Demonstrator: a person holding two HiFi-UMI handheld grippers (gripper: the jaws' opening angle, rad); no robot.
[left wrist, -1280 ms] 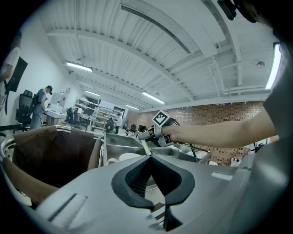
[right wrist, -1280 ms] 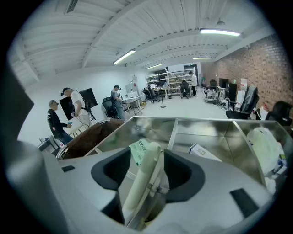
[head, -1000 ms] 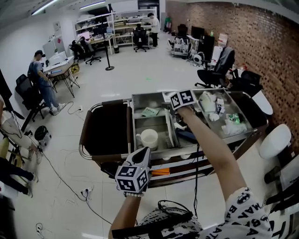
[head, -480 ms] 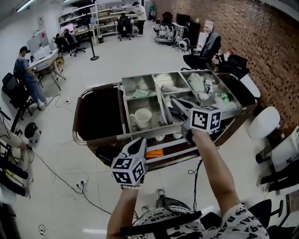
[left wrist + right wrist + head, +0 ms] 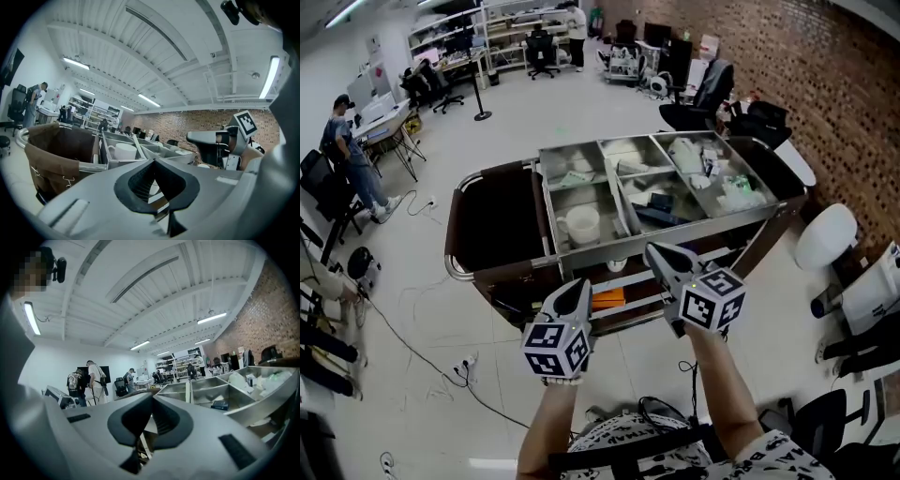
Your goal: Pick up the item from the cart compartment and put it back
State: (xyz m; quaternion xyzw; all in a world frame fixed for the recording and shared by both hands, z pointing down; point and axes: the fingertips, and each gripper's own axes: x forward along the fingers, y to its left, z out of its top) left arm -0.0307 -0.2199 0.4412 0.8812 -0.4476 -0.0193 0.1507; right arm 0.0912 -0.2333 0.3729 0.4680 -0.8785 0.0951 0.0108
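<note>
A steel cart (image 5: 675,239) with several open compartments stands in front of me. Its compartments hold a white mug (image 5: 581,225), a dark flat item (image 5: 661,217), a green packet (image 5: 577,178) and white packets (image 5: 689,155). My right gripper (image 5: 658,253) hovers at the cart's near rim, shut, with nothing between its jaws (image 5: 152,398). My left gripper (image 5: 574,292) hangs lower, in front of the cart's lower shelf, also shut and empty (image 5: 153,160). The left gripper view shows the mug (image 5: 123,151) and the right gripper (image 5: 191,137) beside it.
A brown bag (image 5: 492,225) hangs on the cart's left end. An orange item (image 5: 607,298) lies on the lower shelf. White chairs (image 5: 830,239) stand at the right, black office chairs (image 5: 712,89) by the brick wall. Cables (image 5: 441,375) trail over the floor. A person (image 5: 352,141) stands far left.
My right gripper has pulled back from over the cart's compartments to its near rim, empty. The left gripper has shifted slightly, and the cart now sits farther from me.
</note>
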